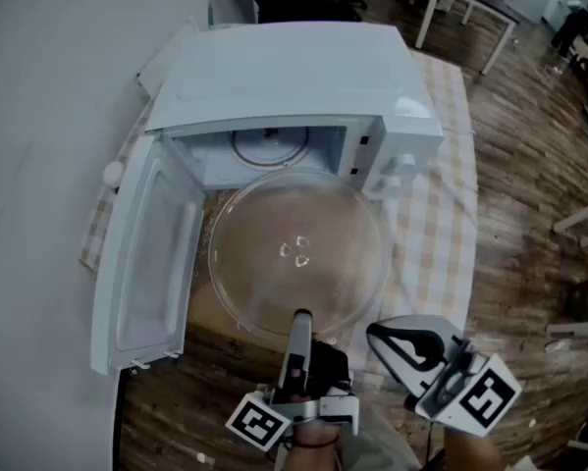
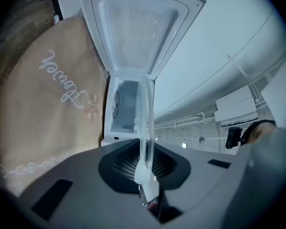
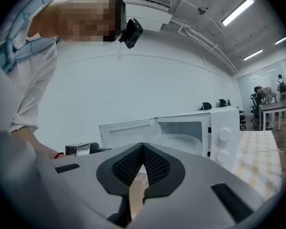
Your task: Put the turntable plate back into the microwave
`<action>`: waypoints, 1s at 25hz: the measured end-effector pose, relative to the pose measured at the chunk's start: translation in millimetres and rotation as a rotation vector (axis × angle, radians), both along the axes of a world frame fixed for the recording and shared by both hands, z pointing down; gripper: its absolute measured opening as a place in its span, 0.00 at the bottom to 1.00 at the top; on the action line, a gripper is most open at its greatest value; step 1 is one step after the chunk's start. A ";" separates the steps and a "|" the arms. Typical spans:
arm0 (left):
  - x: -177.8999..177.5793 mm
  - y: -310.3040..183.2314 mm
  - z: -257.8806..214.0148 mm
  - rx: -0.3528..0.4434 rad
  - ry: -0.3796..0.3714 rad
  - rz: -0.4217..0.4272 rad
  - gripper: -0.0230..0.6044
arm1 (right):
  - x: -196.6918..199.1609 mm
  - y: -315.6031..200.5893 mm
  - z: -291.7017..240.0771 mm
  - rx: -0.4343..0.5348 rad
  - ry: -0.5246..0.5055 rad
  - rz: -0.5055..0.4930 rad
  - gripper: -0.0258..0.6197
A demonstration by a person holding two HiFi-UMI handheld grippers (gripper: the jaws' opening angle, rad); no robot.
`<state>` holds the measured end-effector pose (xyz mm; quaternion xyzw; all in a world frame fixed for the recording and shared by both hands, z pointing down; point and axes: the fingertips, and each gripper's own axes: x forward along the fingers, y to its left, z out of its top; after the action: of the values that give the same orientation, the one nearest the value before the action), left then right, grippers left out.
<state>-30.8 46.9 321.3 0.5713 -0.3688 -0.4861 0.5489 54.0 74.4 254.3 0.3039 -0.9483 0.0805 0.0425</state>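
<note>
The clear glass turntable plate (image 1: 298, 253) hangs level just in front of the open white microwave (image 1: 294, 67), its far edge at the cavity mouth. My left gripper (image 1: 300, 317) is shut on the plate's near rim. In the left gripper view the plate (image 2: 145, 113) shows edge-on, pinched between the jaws of the left gripper (image 2: 145, 151), with the cavity (image 2: 123, 109) straight ahead. The roller ring (image 1: 269, 145) lies on the cavity floor. My right gripper (image 1: 377, 334) hovers at the lower right, shut and empty, apart from the plate; in its own view the right gripper (image 3: 143, 149) faces the microwave (image 3: 190, 128).
The microwave door (image 1: 151, 253) swings wide open to the left. A checked tablecloth (image 1: 436, 224) covers the table to the right of the oven, and a tan embroidered cloth (image 2: 52, 94) lies in front. A white wall (image 1: 38, 165) is on the left, wooden floor (image 1: 529, 214) on the right.
</note>
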 end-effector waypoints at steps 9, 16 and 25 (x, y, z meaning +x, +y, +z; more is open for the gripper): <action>-1.3 -1.2 -1.3 0.007 0.001 0.006 0.09 | -1.7 -0.5 0.6 -0.003 0.002 -0.006 0.09; -1.5 -2.7 -1.3 0.010 -0.001 0.010 0.09 | -1.7 -1.8 1.8 -0.003 0.013 -0.007 0.09; -4.2 -6.7 -2.3 0.013 -0.003 0.008 0.09 | 0.5 -7.1 -5.6 0.035 0.001 0.009 0.09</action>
<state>-35.0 40.1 319.0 0.5769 -0.3643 -0.4855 0.5466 54.4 67.3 248.7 0.3091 -0.9482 0.0640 0.0371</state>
